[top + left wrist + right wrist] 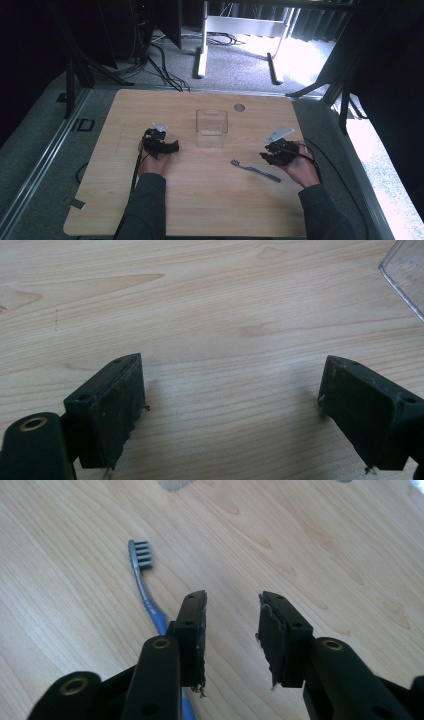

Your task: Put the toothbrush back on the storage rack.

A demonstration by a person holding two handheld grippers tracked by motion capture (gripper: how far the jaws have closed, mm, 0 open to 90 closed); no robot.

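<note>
wooden table (200,200): left gripper (172,147) open, low; right gripper (264,156) open beside toothbrush (255,170).

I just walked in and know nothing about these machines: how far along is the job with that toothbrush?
Nothing looks done yet. The blue-handled toothbrush with grey bristles lies flat on the wooden table, apart from the clear plastic box, which looks empty. The right tongs sit beside the handle, jaws apart with nothing between them; the left tongs stand wide open over bare wood. Gripping and lifting the toothbrush remain, probably into the box.
</note>
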